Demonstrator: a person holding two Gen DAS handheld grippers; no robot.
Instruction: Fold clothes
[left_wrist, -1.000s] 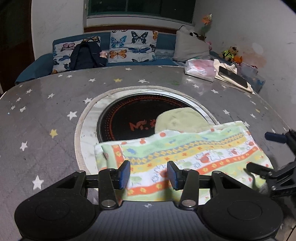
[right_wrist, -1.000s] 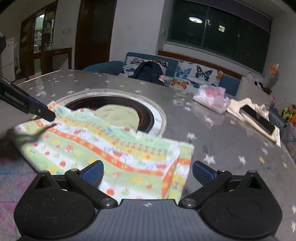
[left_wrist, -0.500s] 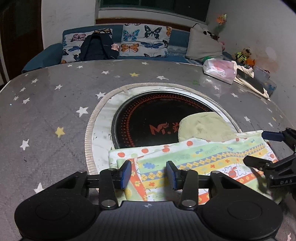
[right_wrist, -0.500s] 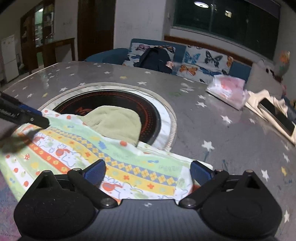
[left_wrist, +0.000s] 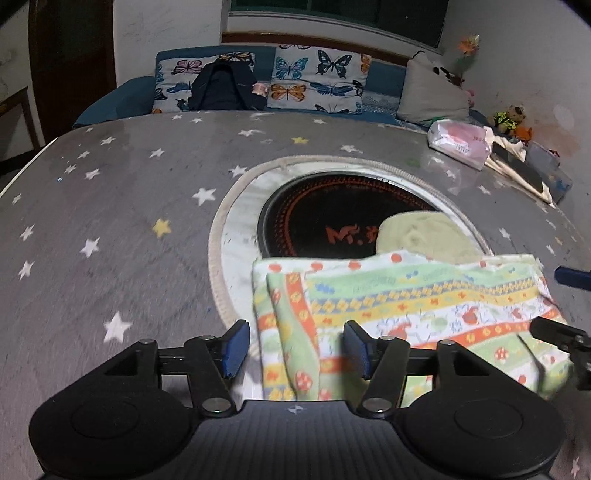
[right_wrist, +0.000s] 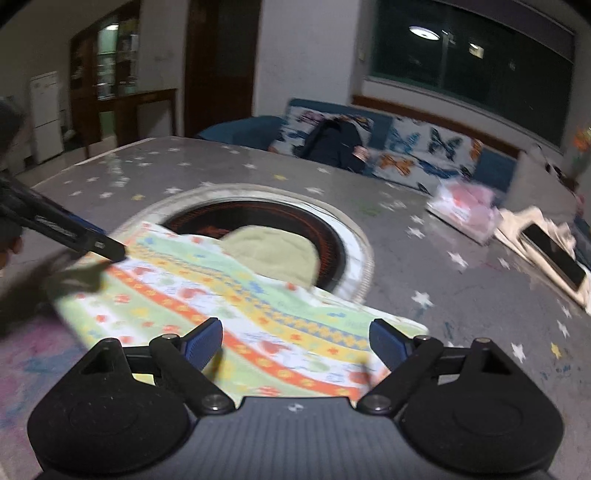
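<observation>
Both grippers open, striped cloth (left_wrist: 406, 306) between jaws

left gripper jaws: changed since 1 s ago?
Yes. The left gripper has opened wider over the folded cloth, and it sits nearer the cloth's left edge, toward the burner rim.

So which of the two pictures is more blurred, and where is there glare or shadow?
Right wrist view: more motion blur, strongest on the phone and the striped cloth; a dark shadow falls on the cloth's left end. Left wrist view: sharper, blur at the edges; faint glare on the table.
</observation>
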